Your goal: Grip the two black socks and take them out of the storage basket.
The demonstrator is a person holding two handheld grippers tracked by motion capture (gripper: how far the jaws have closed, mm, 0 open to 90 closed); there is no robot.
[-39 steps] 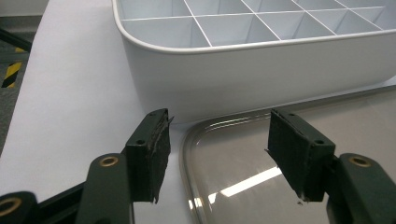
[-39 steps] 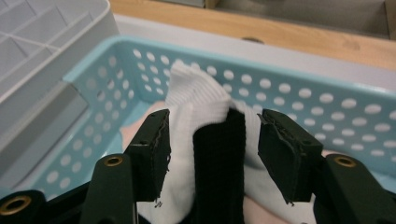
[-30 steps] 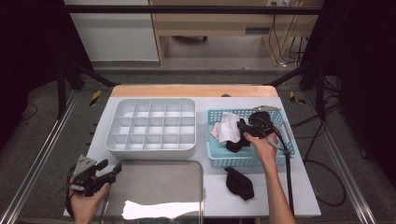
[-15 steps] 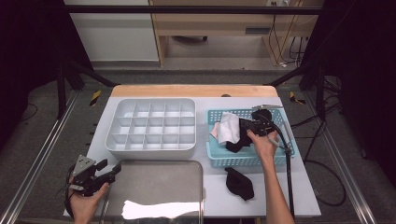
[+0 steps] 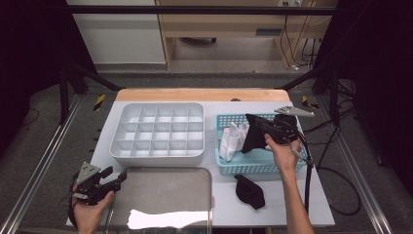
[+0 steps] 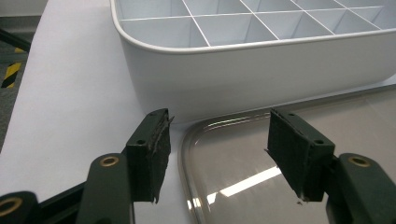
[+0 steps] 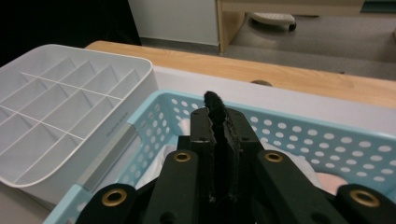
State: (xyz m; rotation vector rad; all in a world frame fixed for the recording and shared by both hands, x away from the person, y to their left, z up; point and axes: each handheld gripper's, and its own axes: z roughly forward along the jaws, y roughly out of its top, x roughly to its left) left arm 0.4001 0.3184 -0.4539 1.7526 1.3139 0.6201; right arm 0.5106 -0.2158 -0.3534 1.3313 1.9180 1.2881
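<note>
**Black cloth pinched above the blue basket**

Over the blue basket, your right gripper has its jaws closed on a black cloth, which hangs down into the basket beside a white cloth. In the right gripper view the cloth's edge pokes up between the clamped jaws, with the basket's perforated wall behind. A second black cloth lies on the table just in front of the basket. Your left gripper sits at the near left corner, jaws open and empty, over the edge of the metal tray. The white divided organiser stands just beyond the tray.
</note>
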